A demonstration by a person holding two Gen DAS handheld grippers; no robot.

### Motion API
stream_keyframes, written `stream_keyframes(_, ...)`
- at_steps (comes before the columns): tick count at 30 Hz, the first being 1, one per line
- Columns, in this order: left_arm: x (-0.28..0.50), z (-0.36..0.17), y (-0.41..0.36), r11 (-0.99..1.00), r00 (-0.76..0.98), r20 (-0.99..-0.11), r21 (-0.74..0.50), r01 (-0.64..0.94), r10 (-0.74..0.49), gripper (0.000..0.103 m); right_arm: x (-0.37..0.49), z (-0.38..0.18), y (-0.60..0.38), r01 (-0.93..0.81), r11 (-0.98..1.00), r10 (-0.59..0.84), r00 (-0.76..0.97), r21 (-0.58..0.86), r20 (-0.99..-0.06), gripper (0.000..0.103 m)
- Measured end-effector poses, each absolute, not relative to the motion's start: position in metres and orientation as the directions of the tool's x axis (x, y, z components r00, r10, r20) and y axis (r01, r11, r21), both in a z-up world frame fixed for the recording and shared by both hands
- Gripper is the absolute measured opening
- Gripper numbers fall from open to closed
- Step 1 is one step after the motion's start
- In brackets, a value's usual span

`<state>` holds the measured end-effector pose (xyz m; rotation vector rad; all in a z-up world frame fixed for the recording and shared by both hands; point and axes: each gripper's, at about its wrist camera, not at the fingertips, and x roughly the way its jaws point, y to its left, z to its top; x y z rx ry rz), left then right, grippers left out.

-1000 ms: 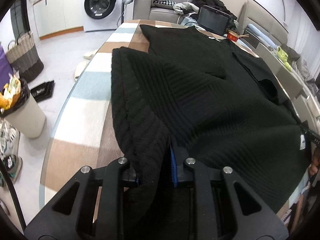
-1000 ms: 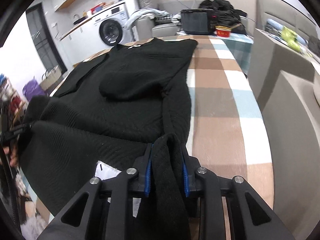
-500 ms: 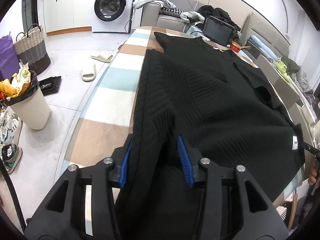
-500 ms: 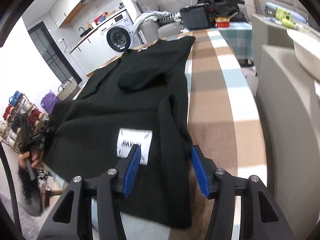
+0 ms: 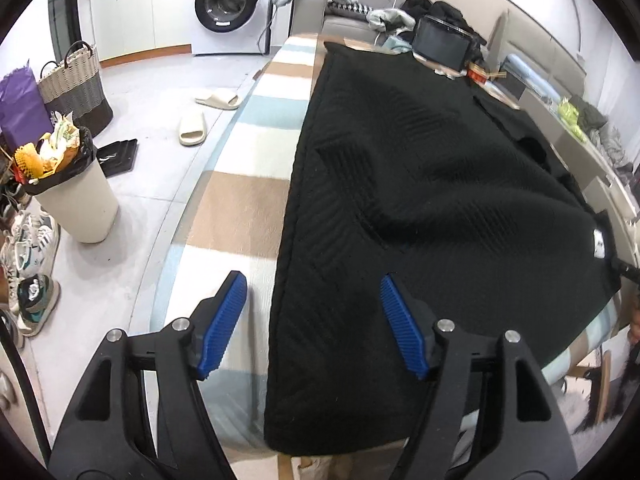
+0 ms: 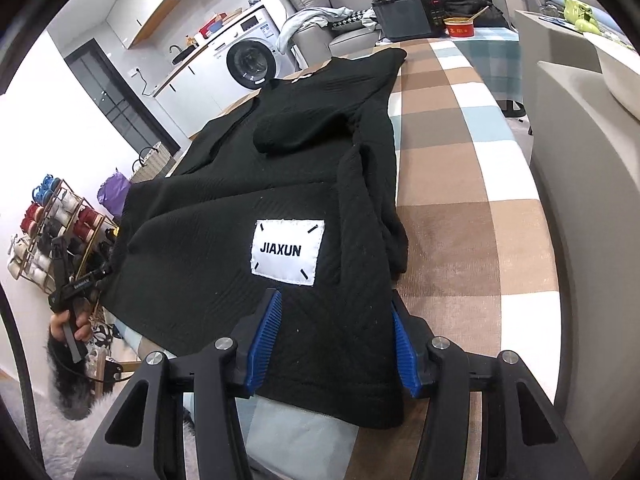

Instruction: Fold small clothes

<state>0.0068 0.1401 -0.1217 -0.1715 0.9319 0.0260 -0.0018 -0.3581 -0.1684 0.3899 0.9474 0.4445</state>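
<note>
While the black sweater (image 5: pixel 420 184) lies spread flat on the striped counter (image 5: pixel 244 208), I judge one fold laid and the next grip due. My left tongs (image 5: pixel 312 320) are opening, pads astride its edge but off the cloth; my right tongs (image 6: pixel 334 340) stand half open over the hem, gripping nothing. A second ago both pinched bunched fabric.

The left gripper (image 5: pixel 312 324) tilts downward with jaws opening, while the right gripper (image 6: pixel 334 340) stands half-spread, gripping nothing.
</note>
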Motion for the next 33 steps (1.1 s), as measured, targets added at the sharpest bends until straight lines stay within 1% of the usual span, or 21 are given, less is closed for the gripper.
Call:
stream_keyframes(5, -0.001, -0.122, 0.126, 0.994, 0.593, -0.804, -0.087, -0.06, -0.035, 0.066, -0.008, -0.169, -0.358, -0.209, 0.843, 0.526, 0.509, 0.495, -0.681, 0.053)
stream_keyframes(7, -0.002, -0.123, 0.12, 0.996, 0.6, -0.799, -0.076, -0.047, -0.033, 0.058, -0.011, -0.169, -0.355, -0.22, 0.849, 0.519, 0.518, 0.481, -0.68, 0.053)
stream_keyframes(8, -0.001, -0.121, 0.116, 0.996, 0.604, -0.796, -0.081, -0.036, -0.043, 0.05, -0.011, -0.169, -0.352, -0.228, 0.853, 0.514, 0.523, 0.469, -0.68, 0.05)
stream_keyframes(9, -0.002, -0.12, 0.114, 0.996, 0.607, -0.793, -0.09, -0.029, -0.054, 0.037, -0.012, -0.167, -0.349, -0.243, 0.848, 0.522, 0.534, 0.47, -0.666, 0.044)
stream_keyframes(10, -0.001, -0.119, 0.112, 0.995, 0.612, -0.788, -0.101, -0.025, -0.065, 0.027, -0.013, -0.166, -0.348, -0.26, 0.842, 0.532, 0.544, 0.473, -0.649, 0.031)
stream_keyframes(11, -0.001, -0.118, 0.112, 0.993, 0.616, -0.784, -0.12, -0.02, -0.082, 0.011, -0.013, -0.165, -0.346, -0.274, 0.837, 0.54, 0.555, 0.474, -0.633, 0.023)
stream_keyframes(12, -0.001, -0.118, 0.112, 0.99, 0.62, -0.779, -0.139, -0.022, -0.095, 0.008, -0.013, -0.164, -0.342, -0.284, 0.836, 0.54, 0.569, 0.469, -0.62, 0.019)
stream_keyframes(13, -0.001, -0.116, 0.113, 0.989, 0.626, -0.774, -0.146, -0.029, -0.095, 0.008, -0.012, -0.163, -0.34, -0.289, 0.838, 0.539, 0.575, 0.463, -0.616, 0.011)
stream_keyframes(15, -0.002, -0.11, 0.116, 0.986, 0.645, -0.758, -0.165, -0.039, -0.101, 0.006, -0.014, -0.158, -0.338, -0.303, 0.838, 0.537, 0.602, 0.453, -0.591, 0.009)
stream_keyframes(17, -0.005, -0.1, 0.12, 0.98, 0.67, -0.734, -0.192, -0.045, -0.113, 0.006, -0.02, -0.15, -0.34, -0.326, 0.827, 0.55, 0.636, 0.457, -0.541, 0.007)
stream_keyframes(23, -0.008, -0.07, 0.132, 0.969, 0.73, -0.67, -0.244, -0.043, -0.136, 0.005, -0.025, -0.126, -0.36, -0.325, 0.776, 0.575, 0.716, 0.541, -0.395, 0.006)
stream_keyframes(25, -0.009, -0.059, 0.133, 0.969, 0.755, -0.642, -0.244, -0.036, -0.133, 0.005, -0.025, -0.118, -0.365, -0.334, 0.749, 0.584, 0.742, 0.573, -0.331, 0.006)
stream_keyframes(27, -0.007, -0.049, 0.133, 0.97, 0.771, -0.623, -0.241, -0.03, -0.131, 0.005, -0.022, -0.111, -0.367, -0.328, 0.741, 0.569, 0.771, 0.586, -0.287, 0.006)
stream_keyframes(31, 0.005, -0.03, 0.136, 0.97, 0.803, -0.585, -0.239, -0.031, -0.119, 0.004, -0.012, -0.098, -0.372, -0.296, 0.746, 0.515, 0.825, 0.597, -0.235, 0.005)
stream_keyframes(33, 0.013, -0.022, 0.143, 0.968, 0.817, -0.566, -0.249, -0.04, -0.112, 0.004, -0.001, -0.095, -0.375, -0.26, 0.752, 0.48, 0.845, 0.606, -0.234, 0.005)
